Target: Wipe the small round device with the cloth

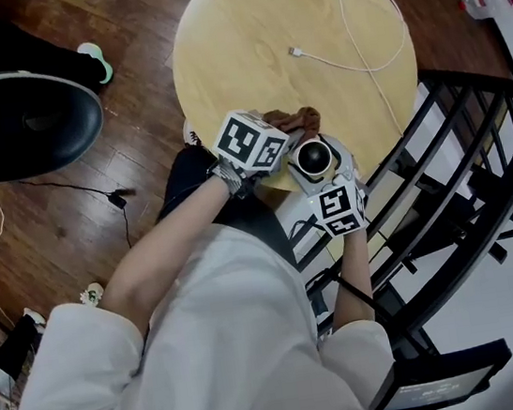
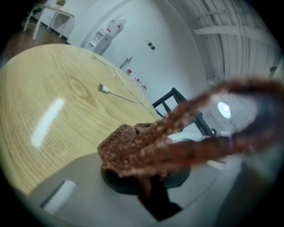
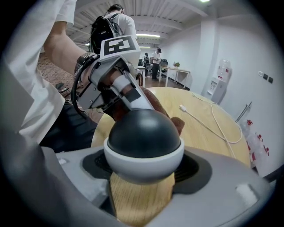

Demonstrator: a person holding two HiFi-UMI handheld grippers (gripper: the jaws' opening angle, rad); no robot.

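My right tool (image 3: 143,175) is clamped on the device (image 3: 144,142) by its white base at the desk's (image 1: 243,40) near edge, which looks light with a probably slick dome, so I'd grip there while my left tool (image 2: 148,186) pinches the floppy cloth (image 2: 133,148).

White cable (image 1: 296,52) on round wooden table (image 1: 234,41)

No legible text, label or number anywhere.

At the table's (image 1: 216,53) near edge, the device (image 1: 314,156) sits between the right gripper's (image 1: 320,171) jaws. The cloth (image 1: 294,120), pinched in the left gripper (image 1: 280,133), touches the device's far side. A cable (image 1: 296,52) lies on the table's far half. A chair (image 1: 27,123) stands left of the table, and a railing (image 1: 479,168) stands to its right.
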